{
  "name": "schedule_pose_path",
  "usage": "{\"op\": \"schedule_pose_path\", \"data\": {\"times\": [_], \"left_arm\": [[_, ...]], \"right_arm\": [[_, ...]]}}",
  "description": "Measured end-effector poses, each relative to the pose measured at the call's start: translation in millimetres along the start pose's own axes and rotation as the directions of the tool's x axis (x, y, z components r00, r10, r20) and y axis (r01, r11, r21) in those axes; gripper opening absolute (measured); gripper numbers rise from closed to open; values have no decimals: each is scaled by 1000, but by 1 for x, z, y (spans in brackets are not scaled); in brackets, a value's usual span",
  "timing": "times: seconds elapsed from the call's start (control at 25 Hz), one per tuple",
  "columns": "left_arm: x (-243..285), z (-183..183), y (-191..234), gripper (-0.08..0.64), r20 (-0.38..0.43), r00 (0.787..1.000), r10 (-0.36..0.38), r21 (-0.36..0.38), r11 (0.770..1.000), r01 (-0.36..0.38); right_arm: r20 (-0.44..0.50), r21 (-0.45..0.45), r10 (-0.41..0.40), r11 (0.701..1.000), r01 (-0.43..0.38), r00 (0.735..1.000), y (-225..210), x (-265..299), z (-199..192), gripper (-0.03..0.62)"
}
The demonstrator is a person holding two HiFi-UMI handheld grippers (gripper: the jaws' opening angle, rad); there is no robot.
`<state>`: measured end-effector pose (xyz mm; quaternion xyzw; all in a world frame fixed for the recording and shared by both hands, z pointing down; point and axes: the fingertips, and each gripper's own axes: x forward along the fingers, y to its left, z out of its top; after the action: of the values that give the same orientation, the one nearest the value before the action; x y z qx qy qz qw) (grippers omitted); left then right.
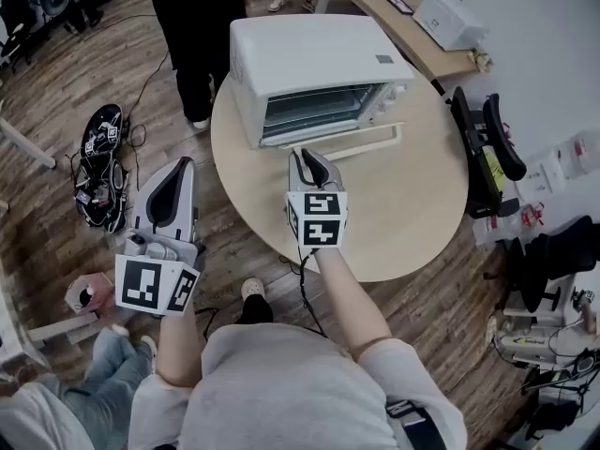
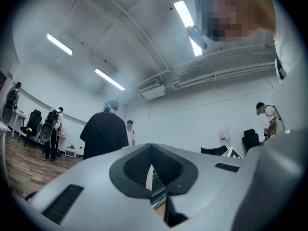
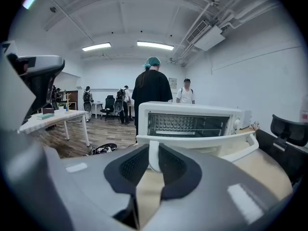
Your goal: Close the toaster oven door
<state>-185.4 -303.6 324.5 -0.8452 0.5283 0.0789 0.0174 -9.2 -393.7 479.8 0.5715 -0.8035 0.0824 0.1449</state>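
Note:
A white toaster oven [image 1: 314, 64] stands at the far side of a round table, and its door [image 1: 323, 131] is open toward me. The door's white bar handle [image 1: 361, 144] runs along its front edge. My right gripper [image 1: 302, 155] is at the left end of that handle. In the right gripper view the pads are shut on the handle's white post [image 3: 153, 155], with the oven's open mouth [image 3: 187, 124] straight ahead. My left gripper [image 1: 183, 165] hangs off the table's left edge, away from the oven. Its fingertips [image 2: 152, 150] meet and hold nothing.
The round tan table [image 1: 412, 204] has bare top to the right of the oven. A person in black [image 1: 197, 26] stands just behind it. Office chairs [image 1: 487, 148] crowd the right side. Gear and cables [image 1: 101, 162] lie on the wood floor at left. A desk [image 1: 412, 36] stands at the back.

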Motion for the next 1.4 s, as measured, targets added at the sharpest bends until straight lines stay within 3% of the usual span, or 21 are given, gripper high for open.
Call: {"op": "schedule_pose_path", "data": {"times": [0.68, 1.4], "left_arm": [[1, 7, 21, 6, 18, 1000, 22, 0, 1000, -22], [-1, 5, 49, 6, 26, 998, 60, -6, 998, -60]], "right_arm": [[23, -25, -10, 1000, 11, 1000, 0, 39, 47, 72], [23, -31, -41, 999, 42, 999, -6, 72, 68, 74]]}}
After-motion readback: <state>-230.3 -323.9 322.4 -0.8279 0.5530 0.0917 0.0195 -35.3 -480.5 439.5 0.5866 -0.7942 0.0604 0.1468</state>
